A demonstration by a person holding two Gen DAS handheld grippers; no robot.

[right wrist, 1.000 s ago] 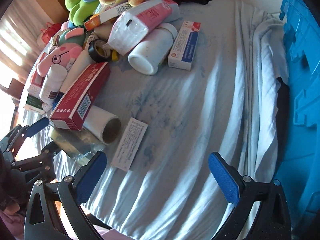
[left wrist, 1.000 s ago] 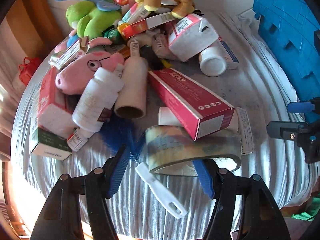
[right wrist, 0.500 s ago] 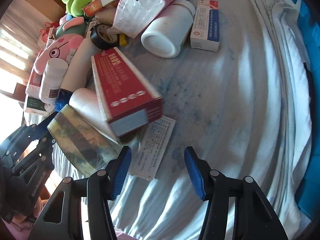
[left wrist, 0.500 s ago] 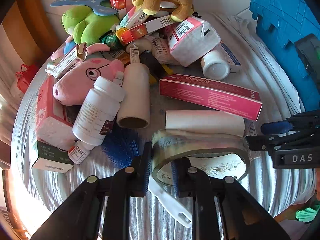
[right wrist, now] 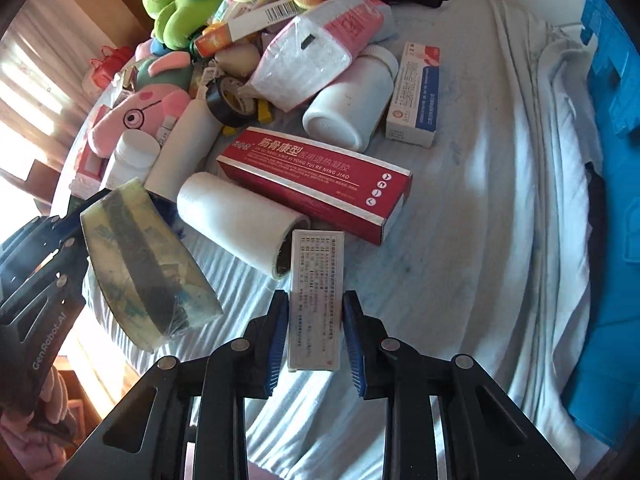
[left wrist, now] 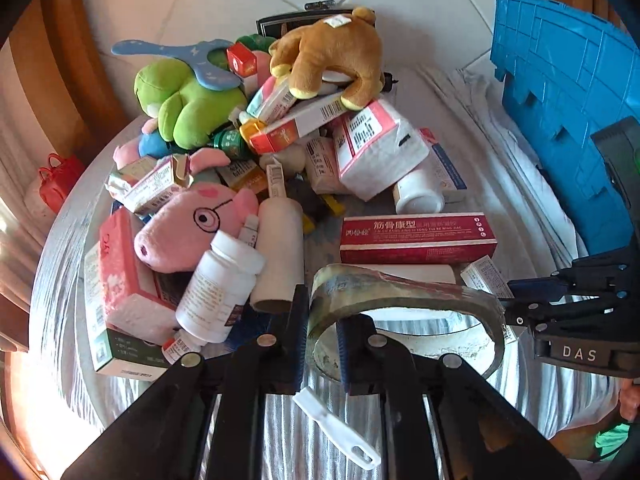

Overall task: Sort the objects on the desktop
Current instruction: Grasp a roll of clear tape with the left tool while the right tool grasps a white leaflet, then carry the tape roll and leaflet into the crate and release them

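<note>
Over on my left, the left tool is clenched on the wall of a wide roll of clear tape, one pad inside the ring and one outside, the roll tilted and lifted off the striped cloth covering the desk. Just behind it lie a white paper roll and a long red box, the box resting against the roll. Further back sits the heap: a pink pig plush, a white pill bottle, a green plush and a brown bear on top. Moving right, my right tool grips a small white printed box between its blue pads, flat on the cloth. A blue crate stands at the far right edge.
</note>
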